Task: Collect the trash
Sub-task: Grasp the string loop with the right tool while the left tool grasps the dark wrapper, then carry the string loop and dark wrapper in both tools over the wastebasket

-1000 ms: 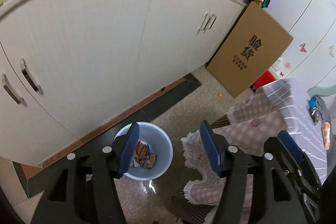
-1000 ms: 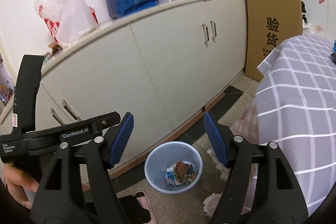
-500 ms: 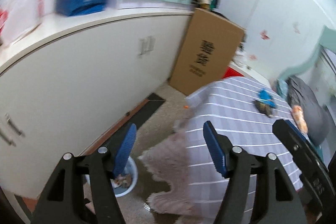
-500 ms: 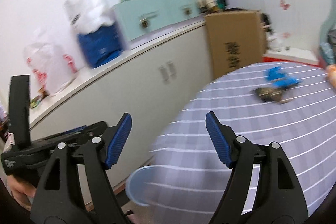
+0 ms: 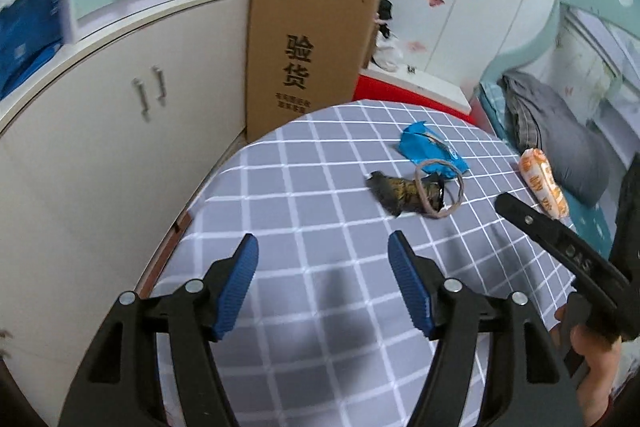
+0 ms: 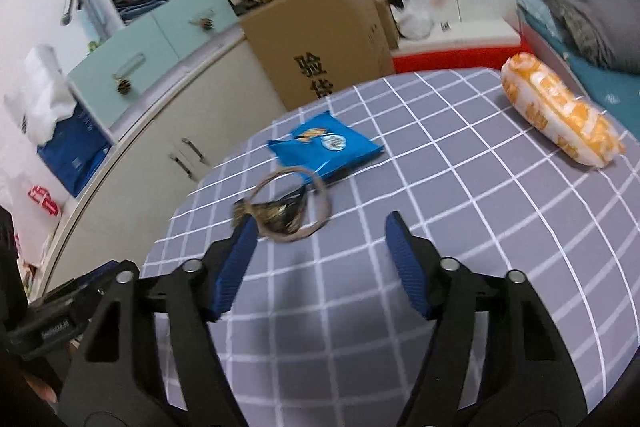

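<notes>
1. Both grippers hover over a table [image 5: 304, 211] draped in a grey checked cloth; the left gripper [image 5: 323, 247] stands spread, nothing between its pads
2. The right gripper [image 6: 320, 231], jaws just narrowing yet still apart, holds nothing
3. Trash ahead: a blue wrapper [image 6: 326, 147], a dark crumpled wrapper [image 6: 280, 217] under a thin ring [image 6: 324, 211], an orange packet [image 6: 560, 115] near the far edge

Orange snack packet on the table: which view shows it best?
The right wrist view: the orange snack packet lies whole and unobstructed on the checked tablecloth. The left wrist view shows it smaller, near the far edge.
</notes>
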A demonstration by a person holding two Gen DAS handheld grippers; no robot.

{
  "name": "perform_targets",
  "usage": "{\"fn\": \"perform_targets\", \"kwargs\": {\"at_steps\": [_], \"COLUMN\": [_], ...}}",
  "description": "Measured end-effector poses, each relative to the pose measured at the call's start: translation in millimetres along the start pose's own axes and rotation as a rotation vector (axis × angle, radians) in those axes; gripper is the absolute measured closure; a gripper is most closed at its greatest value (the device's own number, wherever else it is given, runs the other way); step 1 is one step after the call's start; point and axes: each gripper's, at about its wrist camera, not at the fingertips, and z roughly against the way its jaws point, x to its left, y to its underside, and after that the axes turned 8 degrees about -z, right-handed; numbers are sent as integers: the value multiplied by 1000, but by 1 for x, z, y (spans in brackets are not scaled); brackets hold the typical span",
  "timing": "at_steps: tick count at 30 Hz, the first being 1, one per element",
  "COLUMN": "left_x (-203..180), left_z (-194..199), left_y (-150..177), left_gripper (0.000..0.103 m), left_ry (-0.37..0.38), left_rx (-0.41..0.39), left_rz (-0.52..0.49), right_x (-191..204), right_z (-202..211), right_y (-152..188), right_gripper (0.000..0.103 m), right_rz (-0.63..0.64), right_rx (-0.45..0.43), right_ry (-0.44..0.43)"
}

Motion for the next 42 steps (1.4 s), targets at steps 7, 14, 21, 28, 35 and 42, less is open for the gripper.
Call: {"fn": "perform_targets", "kwargs": {"at_steps": [7,14,21,28,35,42], "left_x": [-12,-23,-52,-76,-79,-79], "left_z": [-42,-61,-75,-93,-102,-98], "left_y": [-21,-29,-35,-40,-41,-38], "left_gripper": [36,36,36,34,43,67], "left_ry": [25,88,97,74,76,61], "left_rx": [26,1,20,46,65,49], "left_rz": [-24,-27,-102,-151,-165,-143], "right_x": [-6,-10,-2,-11,-11,-2], "right_z": [-44,-29,25,14,8,4], "right_y": [-12,-22,-28,-31,-30,-23], "right_gripper": [62,100,100,99,99,100], "right_rz": [-2,-12,77,43,49,81], "right_rx": [109,75,-116,-78,-70,-63], "right_ry": [-18,-99,-51,-64,-48,-39]}}
